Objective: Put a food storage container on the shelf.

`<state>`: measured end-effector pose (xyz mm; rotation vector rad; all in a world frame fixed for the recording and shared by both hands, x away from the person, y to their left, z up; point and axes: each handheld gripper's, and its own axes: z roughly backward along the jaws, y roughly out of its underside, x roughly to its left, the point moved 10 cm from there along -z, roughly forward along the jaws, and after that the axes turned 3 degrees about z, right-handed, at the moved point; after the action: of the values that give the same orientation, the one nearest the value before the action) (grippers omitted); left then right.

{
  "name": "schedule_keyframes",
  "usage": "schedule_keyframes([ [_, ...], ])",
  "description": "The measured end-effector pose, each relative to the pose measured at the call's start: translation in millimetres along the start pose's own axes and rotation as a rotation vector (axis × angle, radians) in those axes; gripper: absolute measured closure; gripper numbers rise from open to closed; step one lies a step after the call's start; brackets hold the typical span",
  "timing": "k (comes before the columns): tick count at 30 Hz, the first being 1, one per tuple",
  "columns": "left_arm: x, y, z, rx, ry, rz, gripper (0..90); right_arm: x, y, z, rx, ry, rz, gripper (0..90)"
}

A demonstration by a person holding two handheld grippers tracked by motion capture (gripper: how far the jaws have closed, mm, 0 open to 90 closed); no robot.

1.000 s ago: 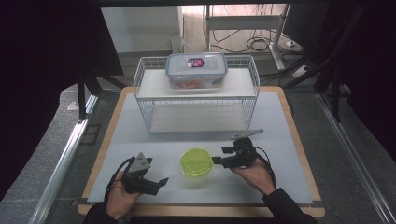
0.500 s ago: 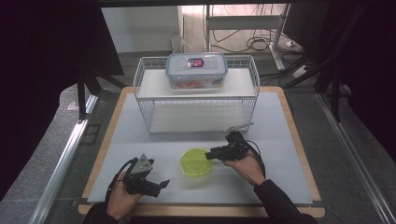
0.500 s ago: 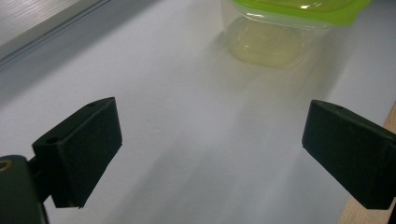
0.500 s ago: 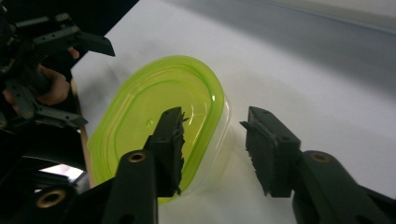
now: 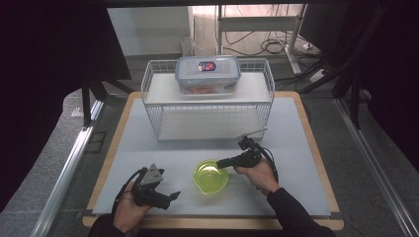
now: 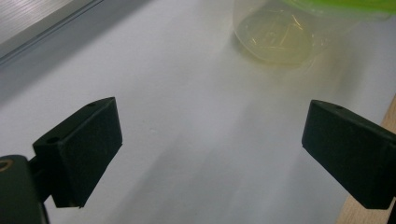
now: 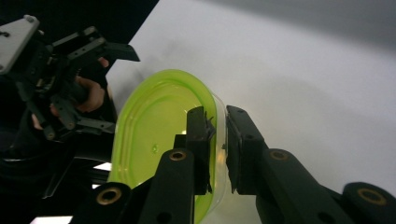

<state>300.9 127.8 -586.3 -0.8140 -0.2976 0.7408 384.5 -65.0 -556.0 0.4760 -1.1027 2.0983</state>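
Observation:
A translucent green bowl (image 5: 210, 177) stands on the white mat near the front middle. My right gripper (image 5: 221, 163) reaches its right rim from the right. In the right gripper view one jaw is inside the bowl (image 7: 154, 135) and the other outside, and the right gripper (image 7: 219, 126) has just been closing, with the thin wall pinched between its pads. My left gripper (image 5: 170, 193) rests on the mat left of the bowl, open with nothing between its jaws. The left gripper view looks past the open left gripper (image 6: 210, 154) to the bowl's base (image 6: 275, 37).
A white wire rack (image 5: 207, 106) stands at the back of the mat, with a clear lidded container (image 5: 208, 73) on its top shelf. The mat lies on a wooden board (image 5: 316, 148). The left gripper (image 7: 116, 88) and its hand show beyond the bowl.
My right gripper has moved left and down onto the bowl's right rim, and its jaws have come together around the wall. The left gripper has stayed put.

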Motion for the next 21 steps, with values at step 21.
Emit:
schedule_keyframes([
  [21, 0.6, -2.4, 1.8, -0.021, -0.001, 0.007, 4.9, 18.1, -15.4, 21.9, -0.084, -0.028, 0.001, 82.0],
])
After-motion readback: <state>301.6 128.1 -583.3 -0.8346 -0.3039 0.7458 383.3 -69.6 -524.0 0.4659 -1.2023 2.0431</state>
